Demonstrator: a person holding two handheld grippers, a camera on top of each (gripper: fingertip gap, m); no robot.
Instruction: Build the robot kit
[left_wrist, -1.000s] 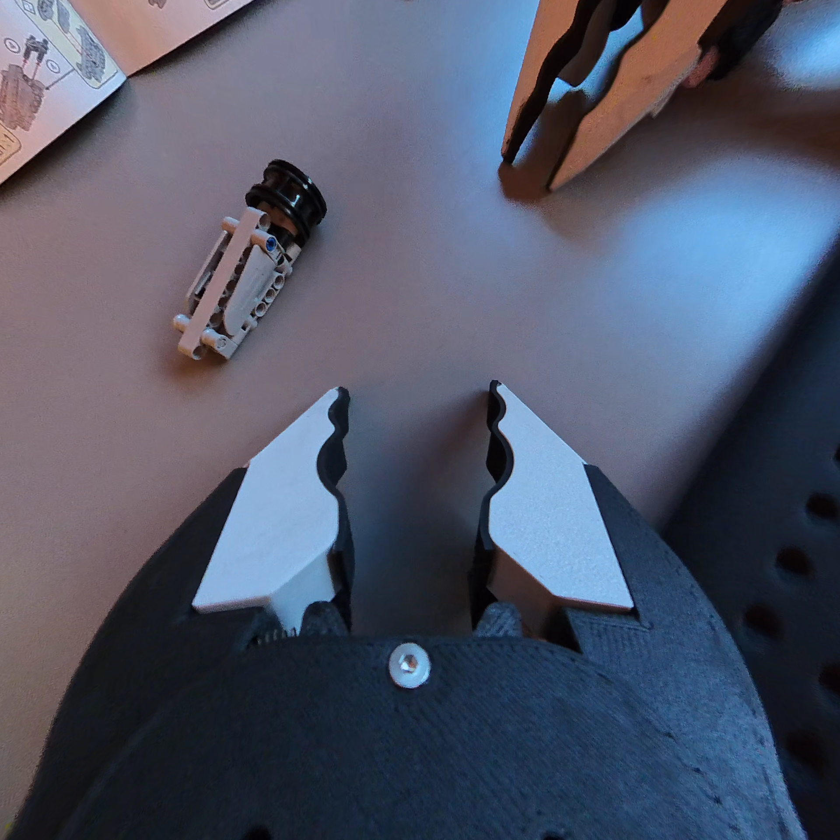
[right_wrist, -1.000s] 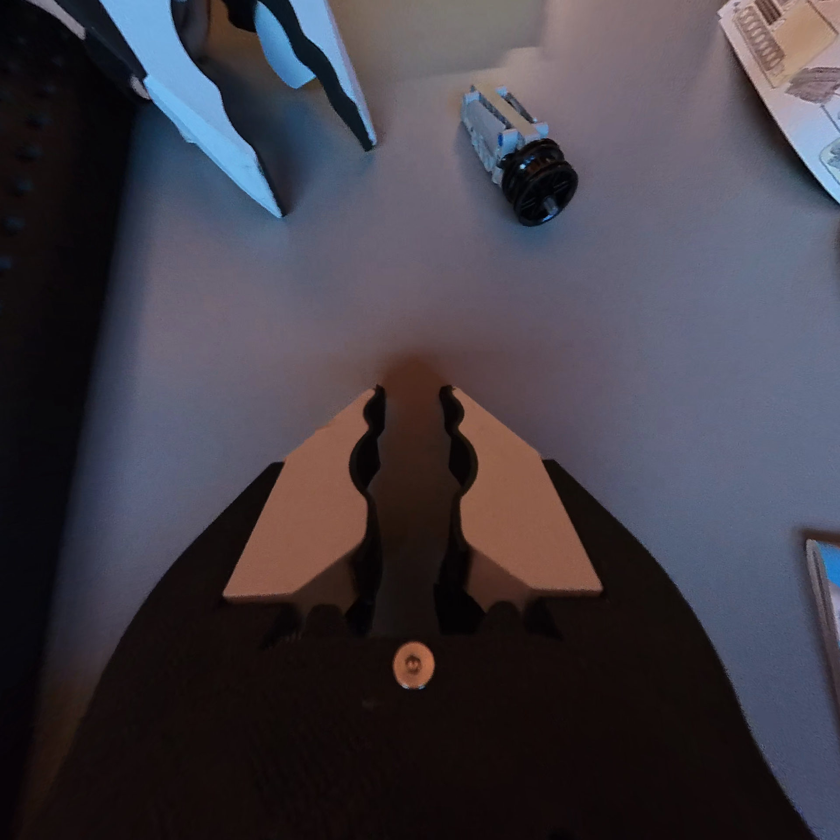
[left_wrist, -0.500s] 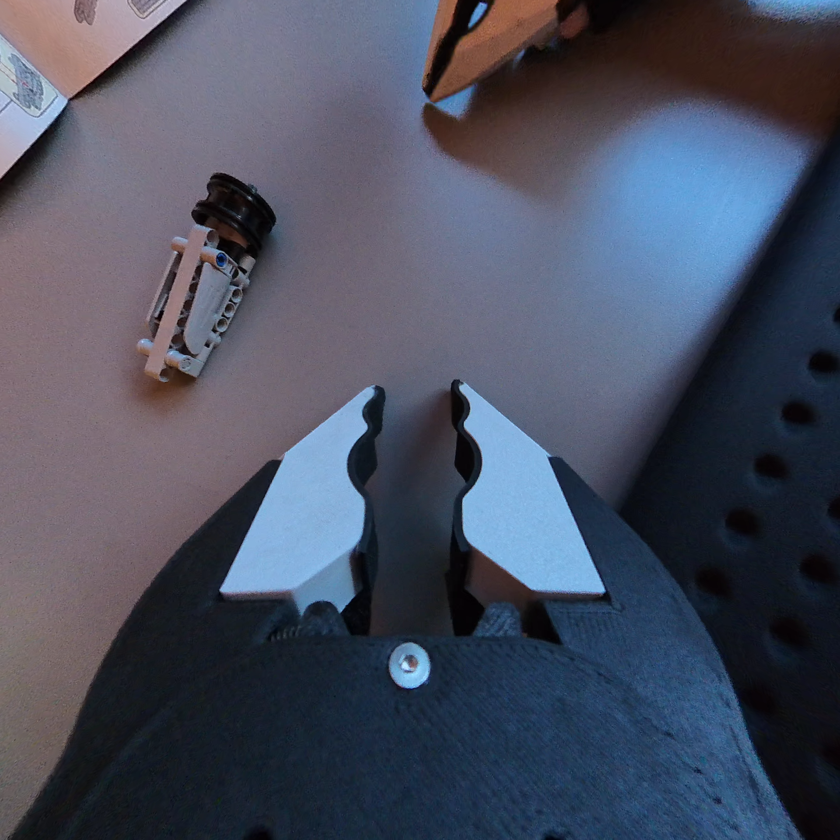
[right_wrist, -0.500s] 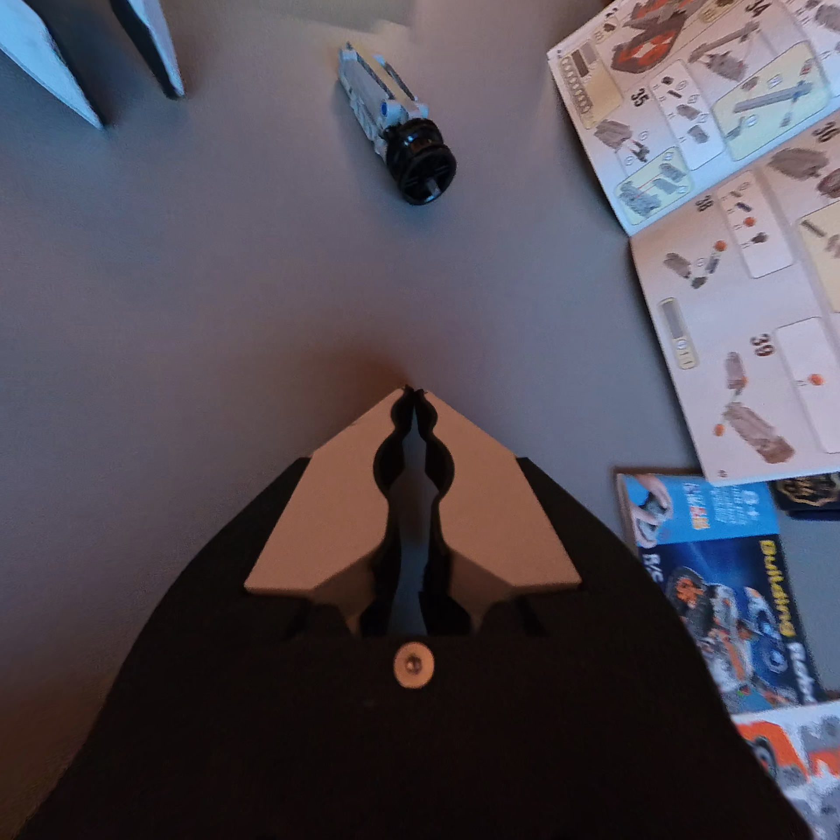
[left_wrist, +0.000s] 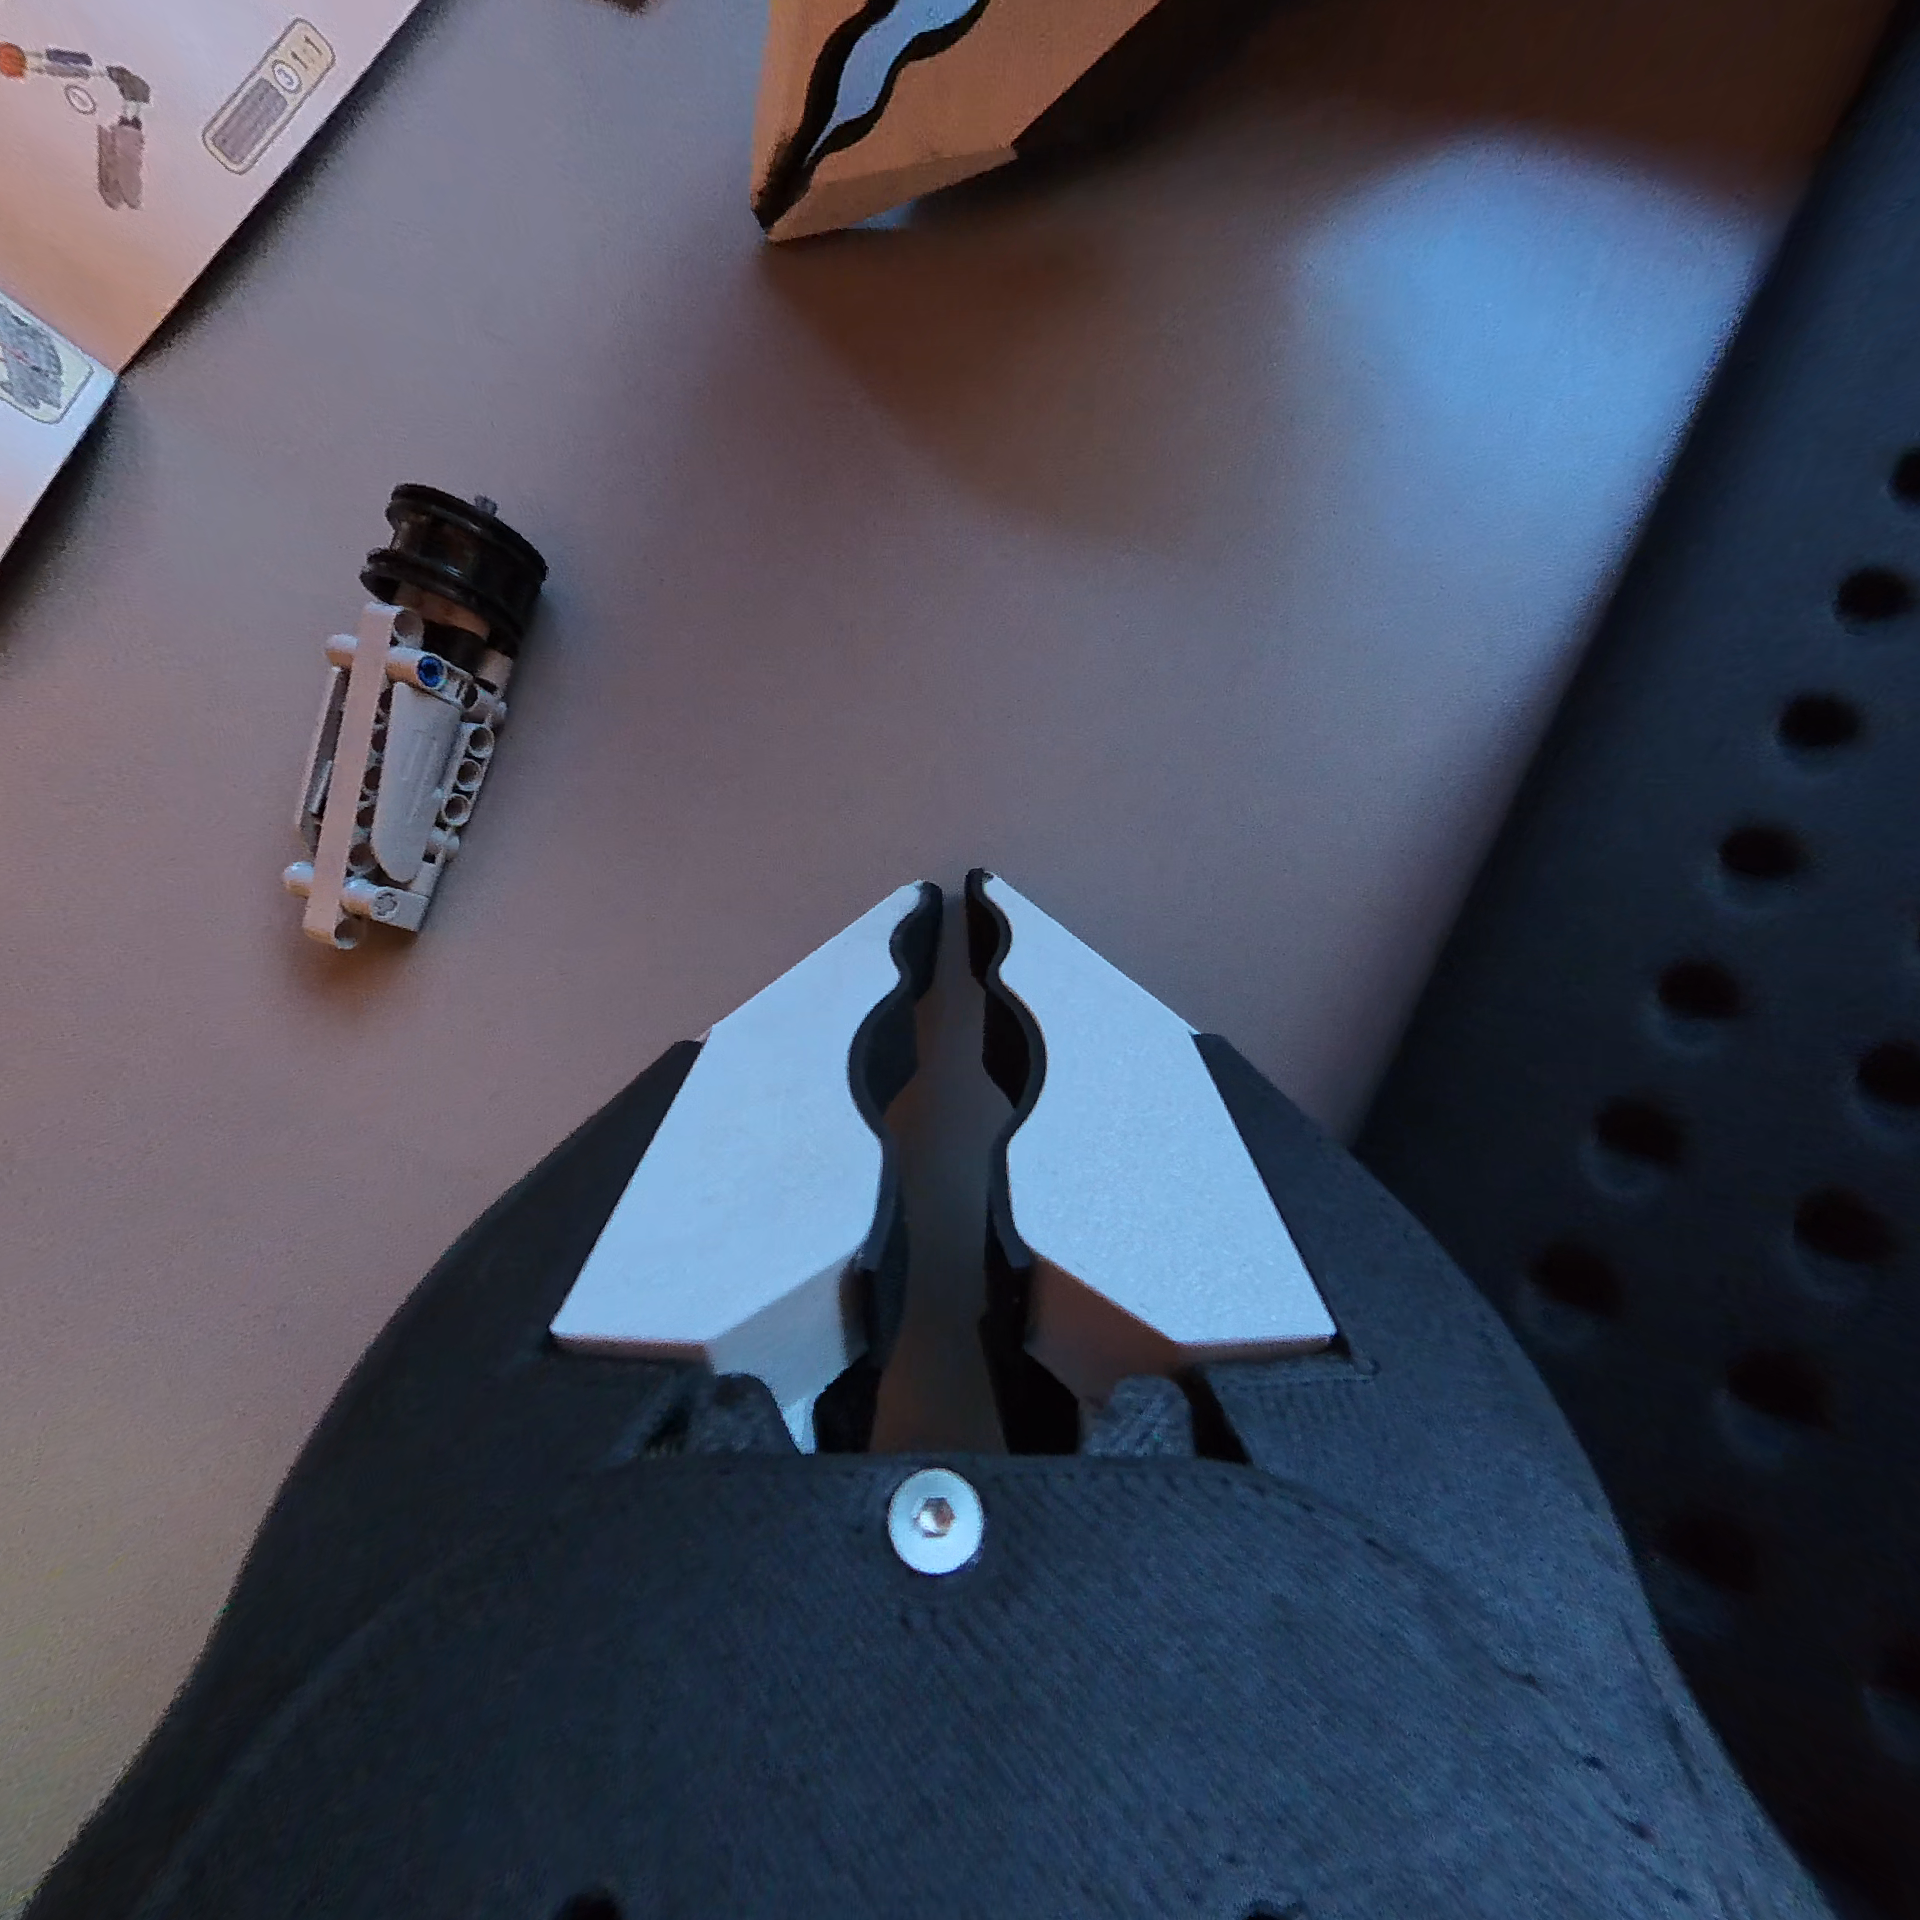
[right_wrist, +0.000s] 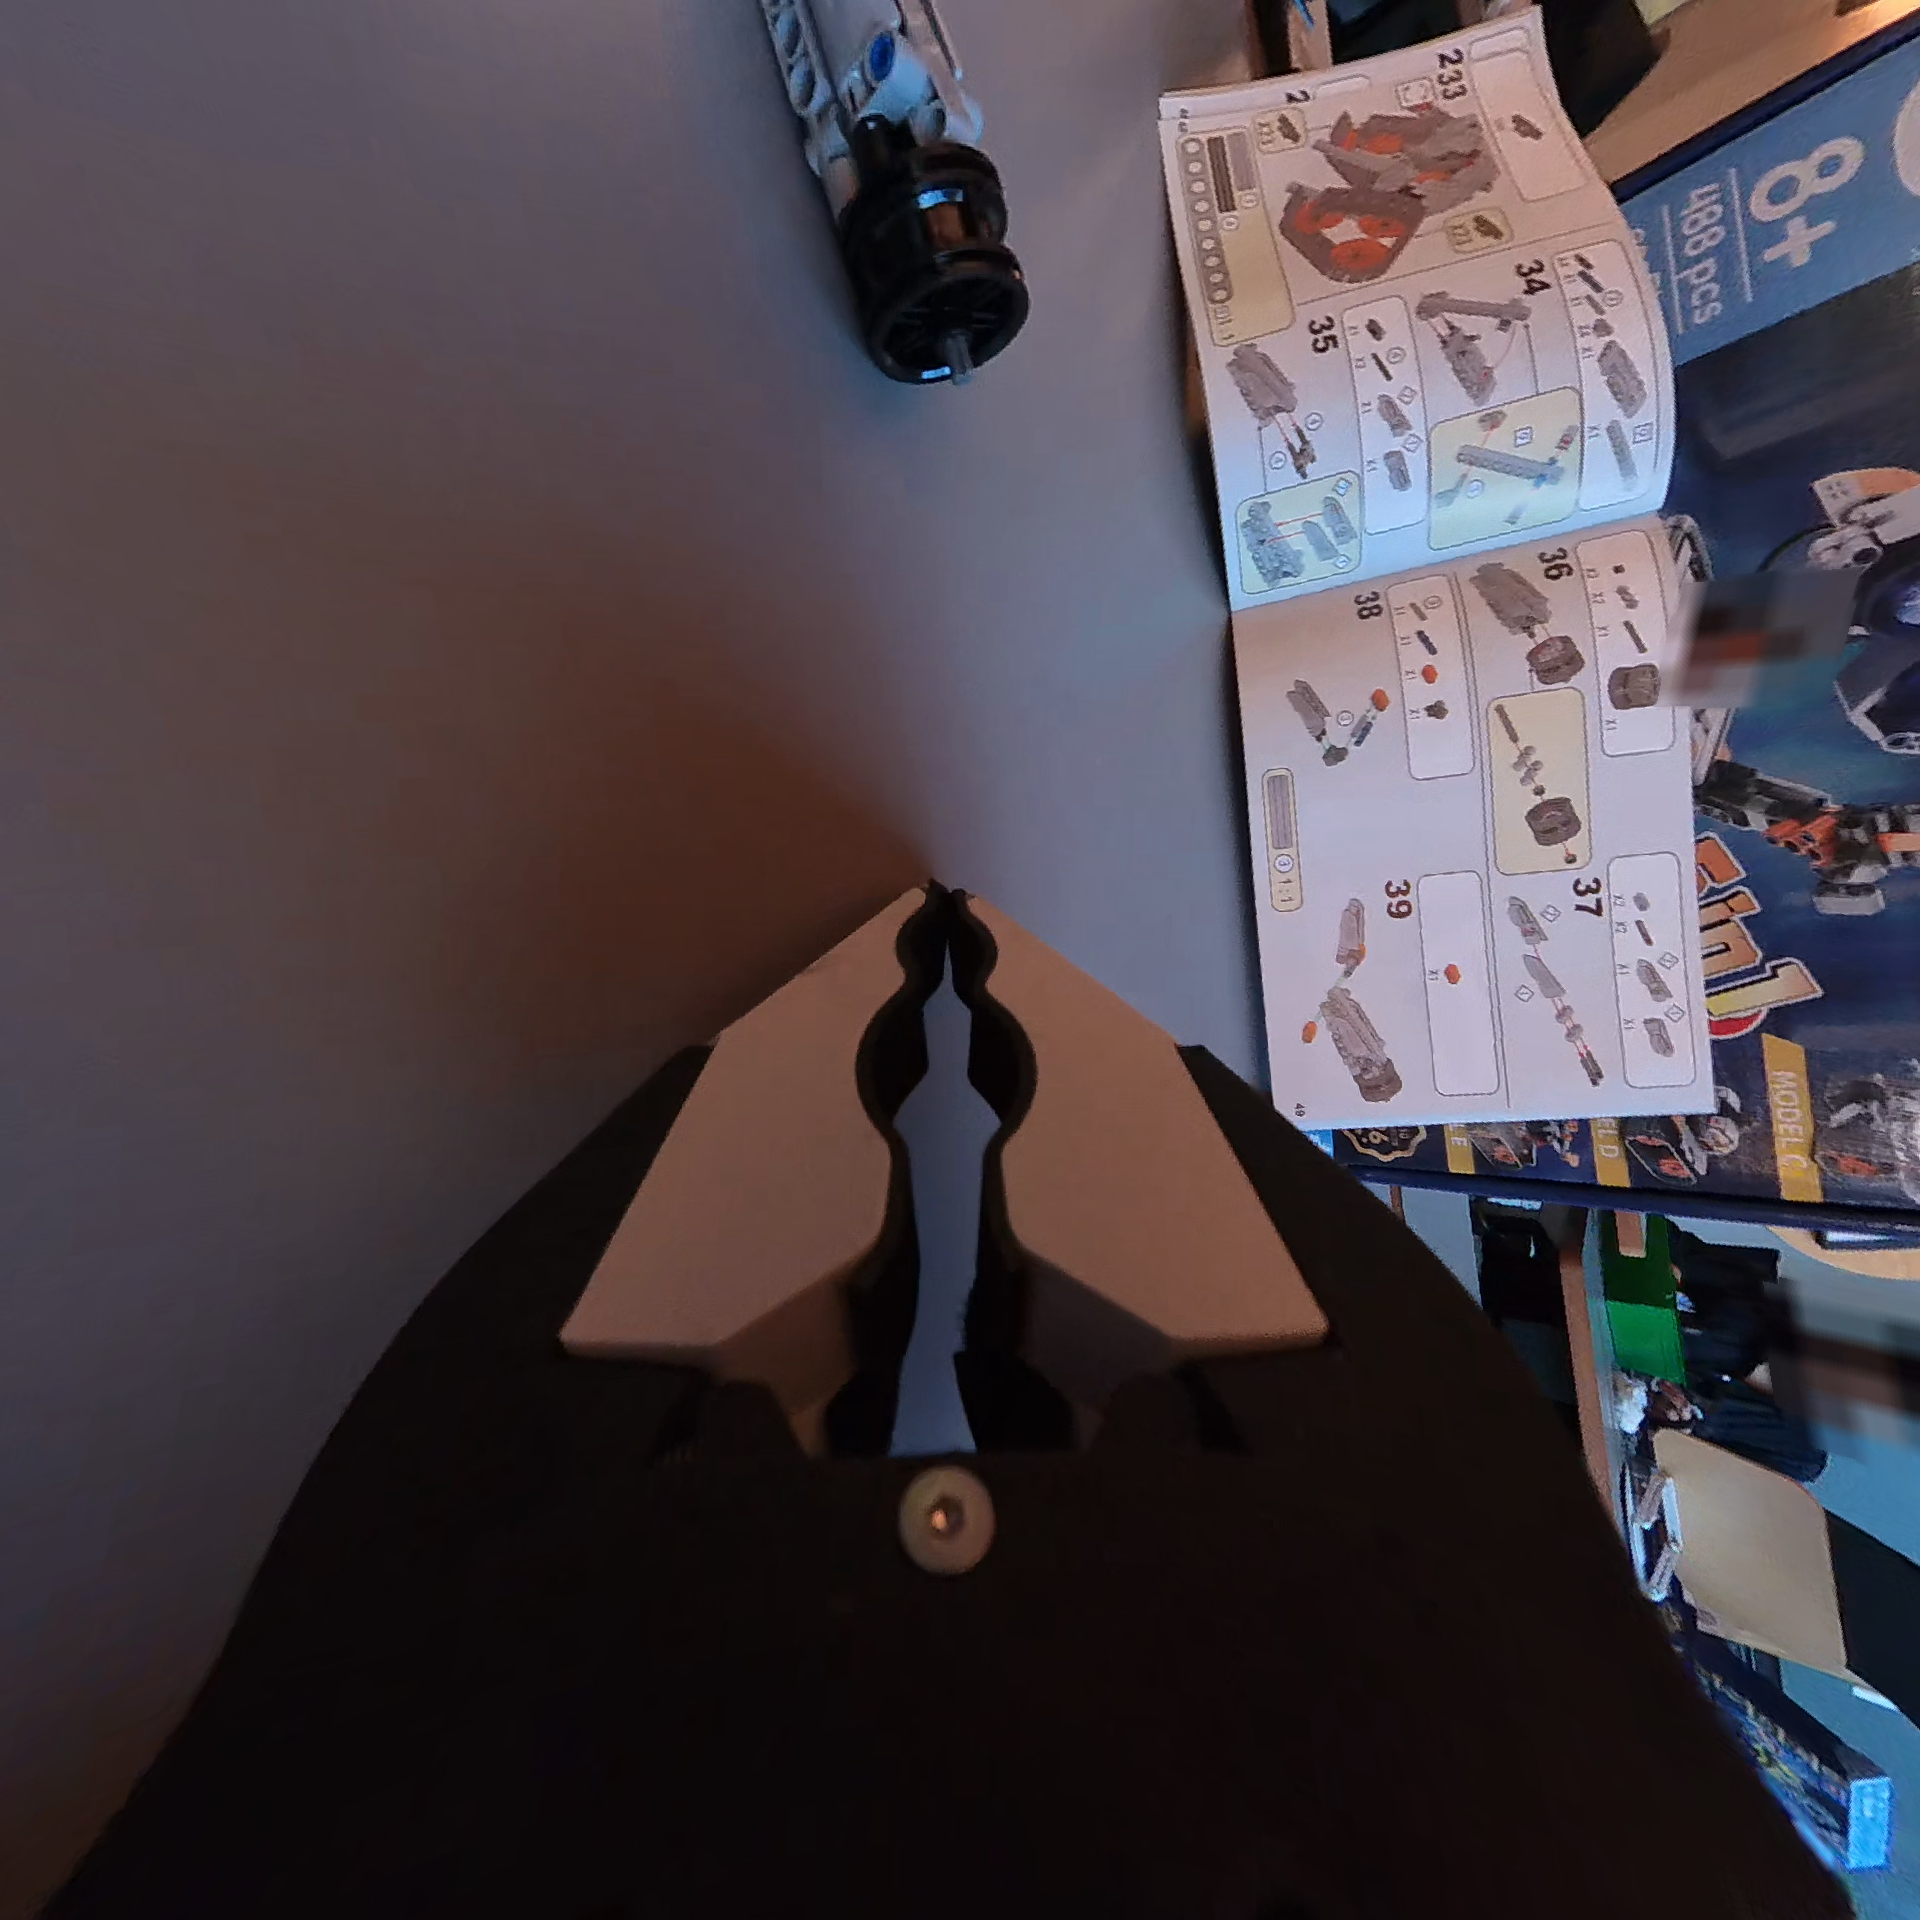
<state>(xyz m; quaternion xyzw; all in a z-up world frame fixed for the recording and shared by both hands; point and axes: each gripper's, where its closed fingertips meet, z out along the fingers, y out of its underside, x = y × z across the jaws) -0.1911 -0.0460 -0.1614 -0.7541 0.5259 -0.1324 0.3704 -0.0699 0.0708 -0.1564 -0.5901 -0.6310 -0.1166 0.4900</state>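
A small grey brick assembly (left_wrist: 400, 769) with a black wheel (left_wrist: 452, 556) on one end lies on the grey table (left_wrist: 1039, 623), up and to the left of my left gripper (left_wrist: 953, 896). That gripper is empty, its jaws all but closed, and hovers above the table. My right gripper (right_wrist: 943, 896) is shut and empty over bare table. The same assembly (right_wrist: 883, 94) with its wheel (right_wrist: 945, 281) lies far ahead of it at the top edge. The right gripper's fingers (left_wrist: 935, 114) also show at the top of the left wrist view, closed.
An open instruction booklet (right_wrist: 1455, 623) lies to the right of my right gripper, on a blue toy box (right_wrist: 1829, 416); its corner shows in the left wrist view (left_wrist: 156, 156). A black perforated surface (left_wrist: 1714, 935) borders the table to the right of my left gripper. The gap from one gripper's tips to the other's is roughly 15 cm.
Both grippers closed from open. The right gripper swung right, bringing the booklet and box into view. The left gripper drifted a little; the brick assembly has not moved on the table.
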